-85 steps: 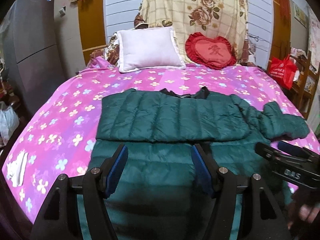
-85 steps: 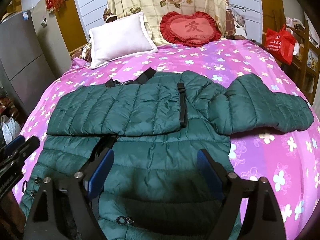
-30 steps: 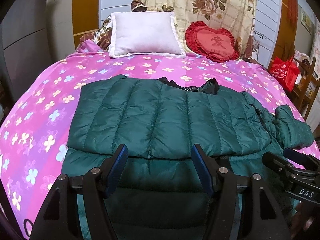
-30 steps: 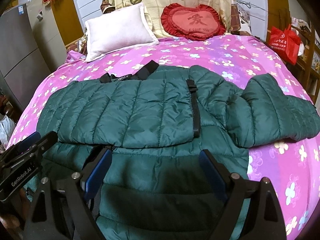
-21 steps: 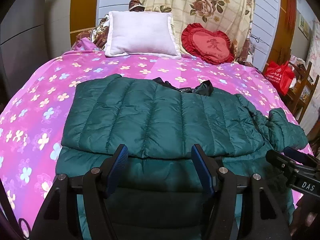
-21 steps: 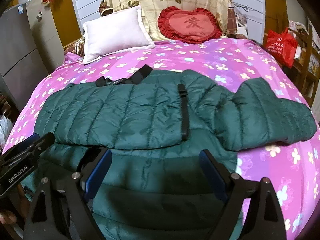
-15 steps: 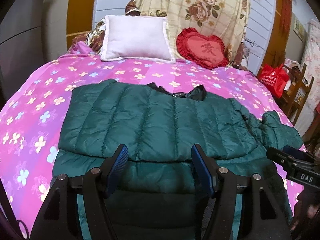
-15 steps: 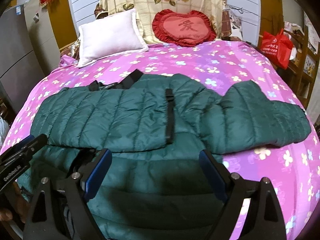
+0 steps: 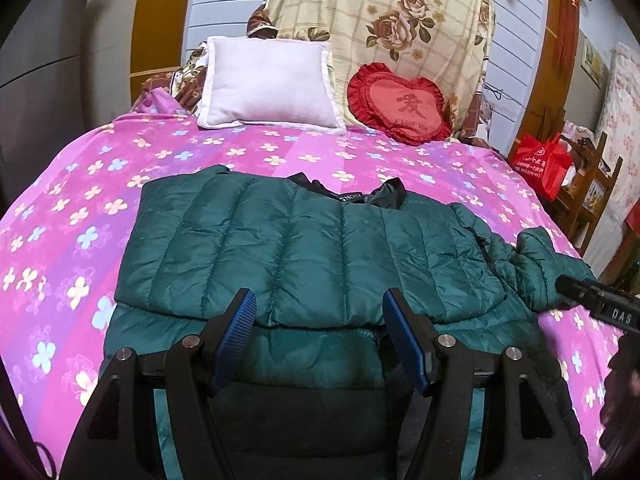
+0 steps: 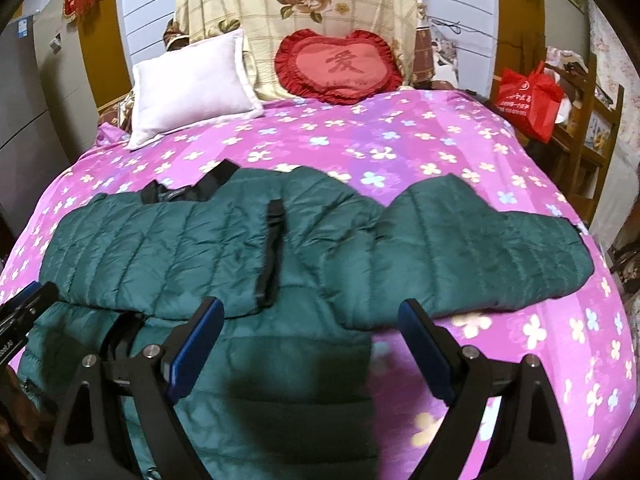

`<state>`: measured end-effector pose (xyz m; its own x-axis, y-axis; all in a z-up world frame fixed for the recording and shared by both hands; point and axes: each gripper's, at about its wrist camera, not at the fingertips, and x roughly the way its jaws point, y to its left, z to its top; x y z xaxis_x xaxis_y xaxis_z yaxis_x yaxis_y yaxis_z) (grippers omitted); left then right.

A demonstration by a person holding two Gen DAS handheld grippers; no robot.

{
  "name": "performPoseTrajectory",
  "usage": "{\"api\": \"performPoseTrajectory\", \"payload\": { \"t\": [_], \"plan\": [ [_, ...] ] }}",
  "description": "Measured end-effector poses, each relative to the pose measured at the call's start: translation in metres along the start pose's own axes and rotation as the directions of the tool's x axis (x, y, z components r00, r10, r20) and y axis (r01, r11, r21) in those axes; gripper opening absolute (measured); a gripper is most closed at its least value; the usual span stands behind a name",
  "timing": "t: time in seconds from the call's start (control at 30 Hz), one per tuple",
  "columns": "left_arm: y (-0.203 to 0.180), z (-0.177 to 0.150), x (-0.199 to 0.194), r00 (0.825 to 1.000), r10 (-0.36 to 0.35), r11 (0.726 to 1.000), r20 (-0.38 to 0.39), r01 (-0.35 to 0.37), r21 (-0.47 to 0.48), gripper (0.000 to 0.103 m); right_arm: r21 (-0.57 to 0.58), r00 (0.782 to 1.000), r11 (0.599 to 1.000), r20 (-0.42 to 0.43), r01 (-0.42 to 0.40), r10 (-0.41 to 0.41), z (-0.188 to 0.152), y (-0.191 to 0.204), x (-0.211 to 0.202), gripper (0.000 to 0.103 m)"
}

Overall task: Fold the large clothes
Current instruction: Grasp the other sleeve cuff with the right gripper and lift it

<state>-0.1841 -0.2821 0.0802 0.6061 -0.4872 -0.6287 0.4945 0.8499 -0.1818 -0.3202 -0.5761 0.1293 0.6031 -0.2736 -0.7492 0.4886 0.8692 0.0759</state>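
Right wrist view: right gripper (image 10: 310, 344) has drifted rightward since a second ago, jaws wide, nothing between them; the unfolded sleeve (image 10: 472, 252) now sits ahead of it. Left gripper (image 9: 320, 336) steady, jaws part open, empty. Jacket (image 9: 312, 256) lies flat mid-bed, left sleeve already folded across. Judged next: right sleeve fold. Bedspread (image 10: 540, 328) bare right of the sleeve; bed edge near

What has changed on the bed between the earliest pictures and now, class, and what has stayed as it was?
The right gripper has shifted to the right, toward the unfolded sleeve; its view now takes in more bedspread. Nothing was taken hold of or let go. Unchanged: both grippers open and empty, the left gripper over the green jacket, one sleeve folded across its chest.
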Motion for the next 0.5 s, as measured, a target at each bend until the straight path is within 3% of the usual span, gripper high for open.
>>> {"api": "performPoseTrajectory", "payload": {
  "t": [0.33,0.5],
  "plan": [
    [-0.005,-0.004,0.002,1.0,0.003,1.0,-0.005,-0.003,0.012,0.048,0.056,0.995,0.995,0.058,0.081,-0.085,0.023,-0.058,-0.007,0.092],
    [-0.005,-0.004,0.002,1.0,0.002,1.0,-0.005,-0.002,0.01,0.048,0.165,0.979,0.968,0.045,0.189,-0.199,0.033,-0.124,0.007,0.092]
  ]
}}
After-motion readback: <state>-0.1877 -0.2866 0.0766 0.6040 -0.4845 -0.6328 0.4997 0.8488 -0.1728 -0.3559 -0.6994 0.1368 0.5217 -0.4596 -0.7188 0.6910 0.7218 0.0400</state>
